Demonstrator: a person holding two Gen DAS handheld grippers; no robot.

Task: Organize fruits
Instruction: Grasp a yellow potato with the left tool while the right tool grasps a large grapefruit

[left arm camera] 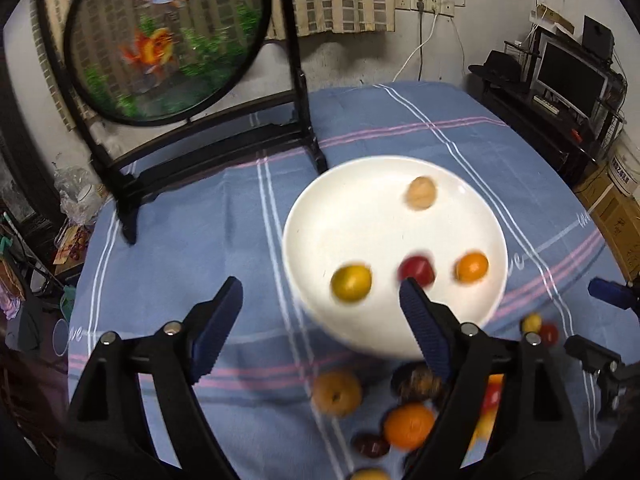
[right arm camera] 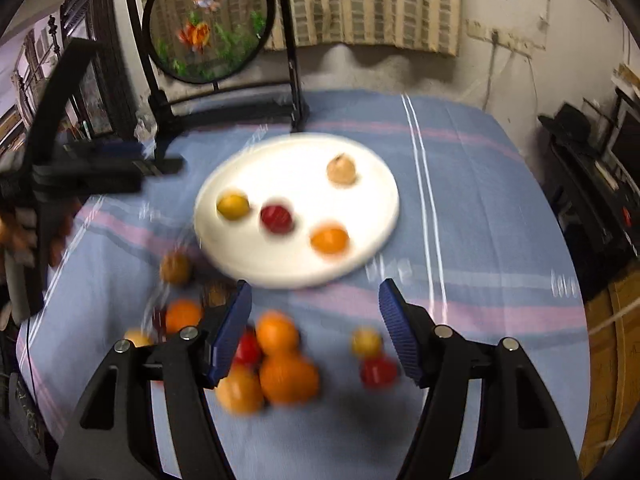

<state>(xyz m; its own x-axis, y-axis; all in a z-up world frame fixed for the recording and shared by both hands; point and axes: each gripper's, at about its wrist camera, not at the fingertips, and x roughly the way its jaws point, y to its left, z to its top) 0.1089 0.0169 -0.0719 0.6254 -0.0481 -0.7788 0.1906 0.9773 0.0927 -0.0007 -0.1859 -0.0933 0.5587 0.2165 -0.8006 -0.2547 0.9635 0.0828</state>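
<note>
Both hand-held grippers — left, right — spread apart, empty, near white plate; no legible writing.

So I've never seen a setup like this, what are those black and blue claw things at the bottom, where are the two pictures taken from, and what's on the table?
The claws are two-finger grippers, one held in each of a person's hands; no robot arm is involved. Each carries a camera looking forward along its fingers. One picture comes from the left gripper, the other from the right gripper. Both stand open and hold nothing.

On the blue striped tablecloth sits a white plate with four small fruits: a yellow one, a red one, an orange one and a tan one. More loose fruit, mostly orange and red, lies on the cloth nearer the cameras. Behind stands a round goldfish screen. The pictures are blurred.
</note>
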